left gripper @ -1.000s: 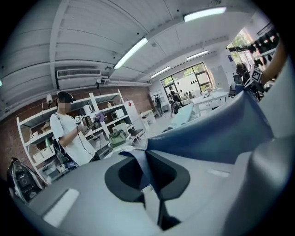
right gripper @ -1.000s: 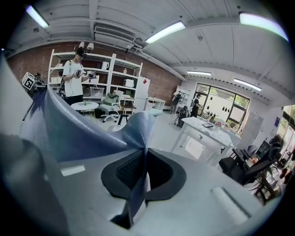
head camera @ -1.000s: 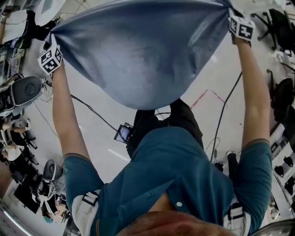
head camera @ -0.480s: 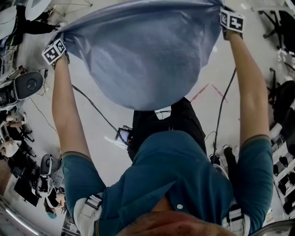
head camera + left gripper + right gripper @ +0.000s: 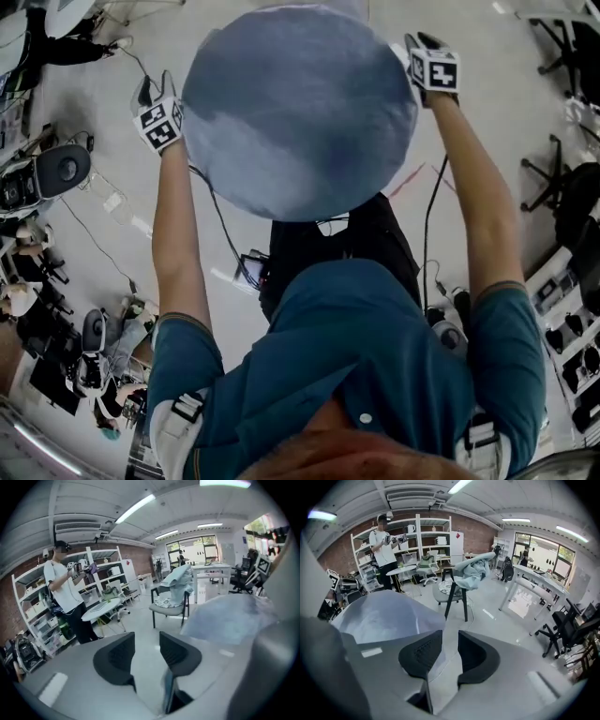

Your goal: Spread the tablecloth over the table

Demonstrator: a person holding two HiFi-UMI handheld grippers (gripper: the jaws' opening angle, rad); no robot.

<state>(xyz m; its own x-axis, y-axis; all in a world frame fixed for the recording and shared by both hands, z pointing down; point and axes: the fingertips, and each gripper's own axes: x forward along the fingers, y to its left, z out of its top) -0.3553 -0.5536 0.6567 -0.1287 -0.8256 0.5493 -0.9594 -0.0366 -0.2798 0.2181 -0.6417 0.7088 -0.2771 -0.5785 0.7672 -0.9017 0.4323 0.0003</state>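
Note:
The blue-grey tablecloth lies spread as a round disc over a table that it hides completely. My left gripper is just off its left edge. In the left gripper view the left gripper has its jaws opening, with only floor between the pads and the tablecloth off to the right. My right gripper is by the cloth's upper right edge. The right gripper also has its jaws apart, with the tablecloth to its left. A pale strip of cloth edge shows low in that gap, not pinched.
A dark chair heaped with pale fabric stands beyond the table. A small white round table and a standing person are near shelving. Cables trail over the floor, office chairs stand at the right, and white desks are further off.
Both hands have come down. The cloth, held up and billowing between the shut grippers earlier, has sunk flat onto the table, and both grippers have let go of its edge.

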